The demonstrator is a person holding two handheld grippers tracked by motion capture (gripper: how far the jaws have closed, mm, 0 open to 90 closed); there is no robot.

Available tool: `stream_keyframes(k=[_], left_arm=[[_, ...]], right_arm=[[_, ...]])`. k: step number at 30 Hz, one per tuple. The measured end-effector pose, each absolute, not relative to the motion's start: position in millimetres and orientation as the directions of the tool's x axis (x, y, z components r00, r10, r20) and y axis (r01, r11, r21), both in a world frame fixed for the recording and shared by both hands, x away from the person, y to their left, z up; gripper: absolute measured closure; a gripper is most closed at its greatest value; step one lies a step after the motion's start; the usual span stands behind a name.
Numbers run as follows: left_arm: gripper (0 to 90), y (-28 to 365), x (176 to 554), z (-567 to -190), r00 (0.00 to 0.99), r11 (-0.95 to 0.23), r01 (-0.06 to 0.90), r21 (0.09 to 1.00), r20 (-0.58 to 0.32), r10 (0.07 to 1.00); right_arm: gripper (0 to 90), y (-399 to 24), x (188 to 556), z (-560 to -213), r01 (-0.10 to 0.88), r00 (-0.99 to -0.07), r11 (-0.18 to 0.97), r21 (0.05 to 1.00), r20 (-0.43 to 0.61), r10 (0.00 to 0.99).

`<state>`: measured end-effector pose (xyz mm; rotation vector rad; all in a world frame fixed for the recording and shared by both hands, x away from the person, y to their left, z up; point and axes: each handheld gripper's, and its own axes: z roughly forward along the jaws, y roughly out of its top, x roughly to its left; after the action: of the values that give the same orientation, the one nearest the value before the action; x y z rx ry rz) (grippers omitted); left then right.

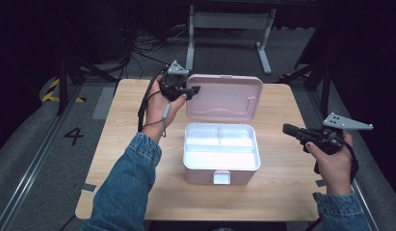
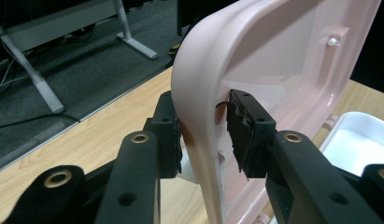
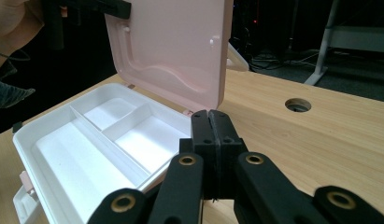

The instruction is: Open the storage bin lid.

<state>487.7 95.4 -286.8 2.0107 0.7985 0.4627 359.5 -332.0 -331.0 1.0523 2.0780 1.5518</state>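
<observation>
A box (image 1: 221, 166) sits at the middle of the worktop (image 1: 128, 183), its lid (image 1: 224, 97) standing open behind it on the far side, and a divided tray (image 1: 220, 144) lies inside the box. The left hand-held gripper (image 1: 193, 90) is at the lid's left edge, one jaw on each face of that edge. The right hand-held gripper (image 1: 288, 128) is to the right of the box, apart from it, over the worktop's right side.

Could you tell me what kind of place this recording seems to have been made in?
Probably a lab or recording studio rather than a home: a bare wooden table stands on grey carpet, cables trail across the floor behind it, black curtains surround it, and a floor marking "4" sits beside it.
</observation>
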Motion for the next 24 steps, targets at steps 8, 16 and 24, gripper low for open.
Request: stream_keyframes(k=[8, 16, 24], left_arm=[[64.2, 93.5, 500.2, -292.3, 0.702, -0.382, 0.384, 0.841, 0.003, 0.712], [64.9, 93.1, 513.5, -300.9, 0.675, -0.385, 0.418, 0.823, 0.002, 0.738], [67.5, 94.3, 530.7, -313.5, 0.658, -0.400, 0.476, 0.783, -0.015, 0.753]], right_arm=[[90.0, -332.8, 359.6, -331.4, 0.352, -0.670, 0.134, 0.926, 0.150, 0.727], [90.0, -334.4, 360.5, -333.0, 0.358, -0.667, 0.132, 0.924, 0.155, 0.728], [90.0, -338.5, 363.0, -336.2, 0.371, -0.658, 0.132, 0.919, 0.160, 0.736]])
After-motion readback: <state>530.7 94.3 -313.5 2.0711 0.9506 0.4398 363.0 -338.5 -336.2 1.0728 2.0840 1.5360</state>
